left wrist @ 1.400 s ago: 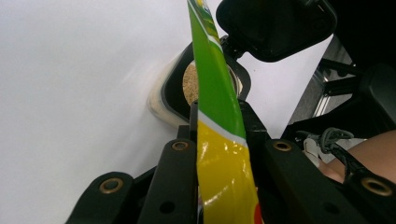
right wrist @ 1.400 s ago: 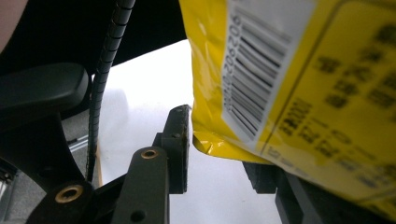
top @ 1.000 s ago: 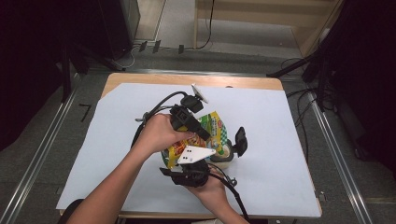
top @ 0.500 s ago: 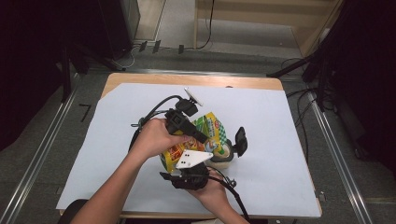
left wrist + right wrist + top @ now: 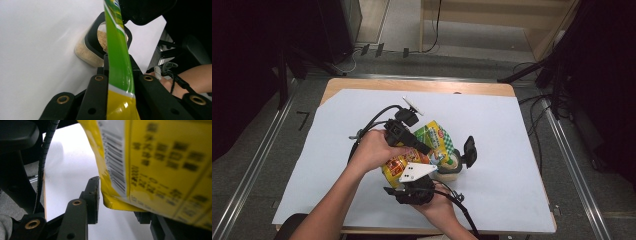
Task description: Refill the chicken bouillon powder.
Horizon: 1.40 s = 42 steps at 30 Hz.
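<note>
A yellow and green snack bag (image 5: 437, 137) hangs tilted over a clear tub (image 5: 451, 171) with a black rim and tan crumbs inside. My left gripper (image 5: 428, 149) is shut on the bag's upper green edge (image 5: 117, 37), and its jaws have just closed a little further on it. Past those jaws the tub (image 5: 86, 51) lies on its side on the white sheet. My right gripper (image 5: 412, 180) comes in from below. In the right gripper view the bag's yellow bottom corner (image 5: 162, 157) fills the gap between the jaws of this gripper (image 5: 118, 202), touching the left pad (image 5: 94, 195); the other pad is hidden.
A black lid (image 5: 469, 149) stands up beside the tub. A white sheet (image 5: 512, 130) covers the wooden table (image 5: 422, 85). Cables (image 5: 372, 125) trail from both grippers. Metal rails (image 5: 257, 165) run along the table's left and right sides.
My left gripper has shifted slightly to the left with the bag's top. The right hand and the tub have stayed where they were.
</note>
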Available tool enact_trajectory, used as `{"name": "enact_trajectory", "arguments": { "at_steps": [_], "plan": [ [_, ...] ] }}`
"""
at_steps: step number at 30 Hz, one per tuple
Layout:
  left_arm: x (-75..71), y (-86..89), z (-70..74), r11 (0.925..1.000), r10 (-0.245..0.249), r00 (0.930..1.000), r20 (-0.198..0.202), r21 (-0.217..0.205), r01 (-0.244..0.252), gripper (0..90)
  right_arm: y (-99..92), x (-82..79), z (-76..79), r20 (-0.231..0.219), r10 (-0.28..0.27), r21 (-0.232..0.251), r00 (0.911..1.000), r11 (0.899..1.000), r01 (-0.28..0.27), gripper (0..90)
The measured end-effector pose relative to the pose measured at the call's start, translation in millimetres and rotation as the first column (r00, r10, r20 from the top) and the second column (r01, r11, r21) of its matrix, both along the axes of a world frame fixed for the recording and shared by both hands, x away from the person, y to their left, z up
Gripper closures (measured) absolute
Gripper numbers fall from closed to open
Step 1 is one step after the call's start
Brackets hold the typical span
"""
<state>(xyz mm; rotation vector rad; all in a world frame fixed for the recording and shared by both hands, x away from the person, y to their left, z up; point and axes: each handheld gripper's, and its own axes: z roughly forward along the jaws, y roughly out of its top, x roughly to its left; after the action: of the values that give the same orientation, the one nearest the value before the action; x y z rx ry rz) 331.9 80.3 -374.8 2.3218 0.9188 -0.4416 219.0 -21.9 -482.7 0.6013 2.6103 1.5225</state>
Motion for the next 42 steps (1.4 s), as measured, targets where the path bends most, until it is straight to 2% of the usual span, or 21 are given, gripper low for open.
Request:
{"name": "enact_trajectory", "arguments": {
  "at_steps": [2, 5, 7, 10, 13, 14, 20, 25, 33, 42],
  "plan": [
    [0.7, 2.5, -0.8, 1.0000, 0.001, 1.0000, -0.004, -0.008, -0.001, 84.5, -0.3, 0.4, -0.8, -0.005, 0.002, 0.002, 1.0000, 1.000, -0.002, 62.5],
    [0.6, 6.3, 0.5, 0.9998, 0.006, 0.9999, 0.013, -0.016, -0.006, 85.4, -1.5, 1.1, 0.0, -0.013, 0.000, 0.012, 0.9999, 1.000, 0.000, 61.1],
    [0.5, 10.1, 2.2, 0.9994, 0.000, 0.9999, 0.014, -0.036, 0.000, 86.5, -2.0, 2.1, -0.1, -0.018, -0.006, 0.018, 0.9998, 1.000, 0.007, 59.8],
    [0.1, 16.3, 3.4, 0.9978, -0.013, 0.9999, 0.010, -0.065, 0.014, 88.0, -2.3, 2.3, -0.5, -0.012, -0.013, 0.012, 0.9998, 1.000, 0.013, 59.3],
    [-0.4, 21.6, 4.7, 0.9973, -0.005, 0.9999, 0.016, -0.073, 0.006, 88.2, -1.9, 2.3, -0.4, 0.001, -0.016, 0.005, 0.9999, 1.000, 0.016, 58.2],
    [-0.3, 23.2, 5.1, 0.9972, -0.003, 0.9998, 0.020, -0.074, 0.005, 88.4, -2.0, 2.4, -0.5, -0.007, -0.020, 0.007, 0.9998, 1.000, 0.020, 57.8],
    [0.8, 30.5, 5.8, 0.9952, 0.002, 1.0000, 0.005, -0.098, -0.002, 89.3, -3.6, 5.3, -2.2, -0.013, -0.034, 0.001, 0.9993, 0.999, 0.034, 56.6],
    [-0.1, 32.0, 6.4, 0.9950, 0.001, 0.9999, 0.014, -0.100, 0.000, 89.5, -3.7, 5.3, -3.0, -0.002, -0.048, -0.021, 0.9988, 0.999, 0.048, 56.3],
    [0.9, 35.3, 5.9, 0.9952, 0.013, 0.9999, 0.009, -0.097, -0.013, 89.4, -4.1, 6.0, -5.8, -0.028, -0.053, -0.021, 0.9982, 0.998, 0.052, 55.3],
    [-0.5, 36.6, 7.4, 0.9949, 0.021, 0.9996, 0.019, -0.099, -0.019, 88.9, -3.2, 6.3, -8.2, -0.020, -0.057, -0.031, 0.9982, 0.998, 0.057, 54.5]
  ]
}}
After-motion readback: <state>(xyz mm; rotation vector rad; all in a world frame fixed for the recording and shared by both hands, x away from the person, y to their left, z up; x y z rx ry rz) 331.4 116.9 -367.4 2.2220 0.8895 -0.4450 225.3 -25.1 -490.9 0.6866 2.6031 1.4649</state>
